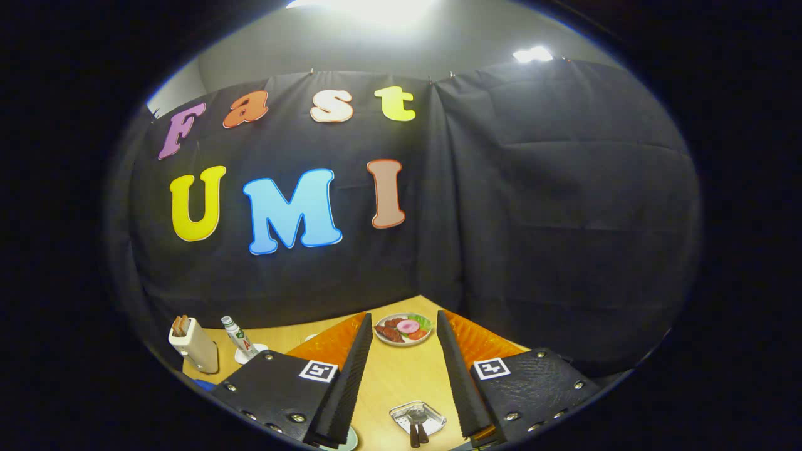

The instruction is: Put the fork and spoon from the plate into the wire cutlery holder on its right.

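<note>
The claw (pixel 401 376) is spread wide with nothing between its fingers, hovering above the desk (pixel 391 376). Low between the fingers lies a small square tray (pixel 417 416) with two dark-handled utensils (pixel 418 432) resting in it; whether they are the fork and spoon cannot be told. Beyond the fingertips sits a plate (pixel 404 329) of food, and off to the left stand a toaster (pixel 194 344) and a bottle (pixel 238 338).

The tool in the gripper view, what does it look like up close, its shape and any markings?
The tool has two long wedge-shaped fingers with ribbed inner faces, standing apart over the wooden table. Each is fixed to a dark textured plate with silver screws, and each plate carries a square black-and-white marker. No cables show.
</note>
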The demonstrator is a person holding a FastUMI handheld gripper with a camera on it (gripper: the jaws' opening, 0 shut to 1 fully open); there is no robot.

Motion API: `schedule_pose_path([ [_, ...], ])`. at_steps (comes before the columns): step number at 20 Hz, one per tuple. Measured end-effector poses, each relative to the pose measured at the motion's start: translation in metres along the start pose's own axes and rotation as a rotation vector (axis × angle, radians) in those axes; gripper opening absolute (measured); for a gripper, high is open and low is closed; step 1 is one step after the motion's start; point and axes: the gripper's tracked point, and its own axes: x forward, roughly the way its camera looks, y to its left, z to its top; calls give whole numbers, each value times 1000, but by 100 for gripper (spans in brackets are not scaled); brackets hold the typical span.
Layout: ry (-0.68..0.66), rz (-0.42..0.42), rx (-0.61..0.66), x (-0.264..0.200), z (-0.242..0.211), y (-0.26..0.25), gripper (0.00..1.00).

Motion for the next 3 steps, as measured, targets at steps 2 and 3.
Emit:
schedule_pose_path([
  [2,-26,-10,0,-6,7,-1,64],
  [3,-32,-20,0,-9,10,-3,64],
])
